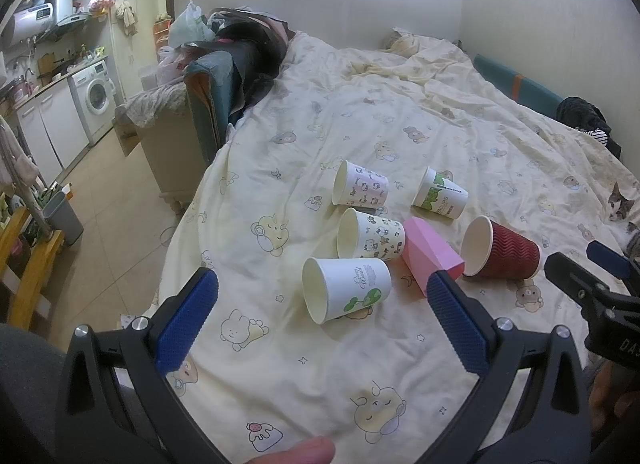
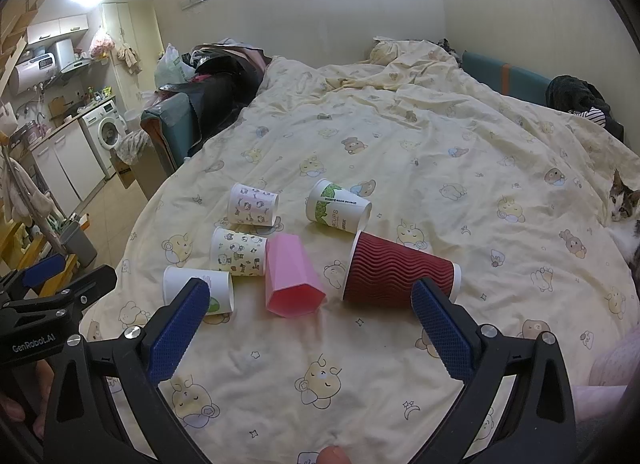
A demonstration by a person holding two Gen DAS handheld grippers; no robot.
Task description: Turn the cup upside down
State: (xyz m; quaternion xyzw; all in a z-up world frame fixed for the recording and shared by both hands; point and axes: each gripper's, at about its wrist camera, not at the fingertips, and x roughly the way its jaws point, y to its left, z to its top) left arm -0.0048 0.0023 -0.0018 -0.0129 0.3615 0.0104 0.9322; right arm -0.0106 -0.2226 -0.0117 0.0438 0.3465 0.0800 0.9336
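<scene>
On a bed (image 1: 400,135) under a cream cartoon-print quilt: six cups, all lying on their sides in a loose cluster. Nearest the left gripper (image 1: 322,300), a white cup with a green print (image 1: 352,288), its mouth turned toward that camera. Just behind it, a cup with small cartoon figures (image 1: 372,240), and behind that a pale pink-patterned cup (image 1: 362,187). To the right of those, a white cup with green lettering (image 1: 440,195). Between the cluster and a dark red ribbed cup (image 1: 508,252), a pink faceted cup (image 1: 430,256), touching or nearly touching the cartoon cup.

Left gripper held low over the near edge of the quilt, pointing forward at the white cup, blue pads wide apart and holding nothing. Right gripper (image 2: 310,310) likewise low and level, fingers spread wide and empty, framing the pink faceted cup (image 2: 292,276) and the red ribbed cup (image 2: 400,276) without touching either. Each gripper visible at the edge of the other's view, side by side.

At the far right edge of the bed, a cat (image 2: 622,203). Beyond the bed on the left, a washing machine (image 1: 94,97).
</scene>
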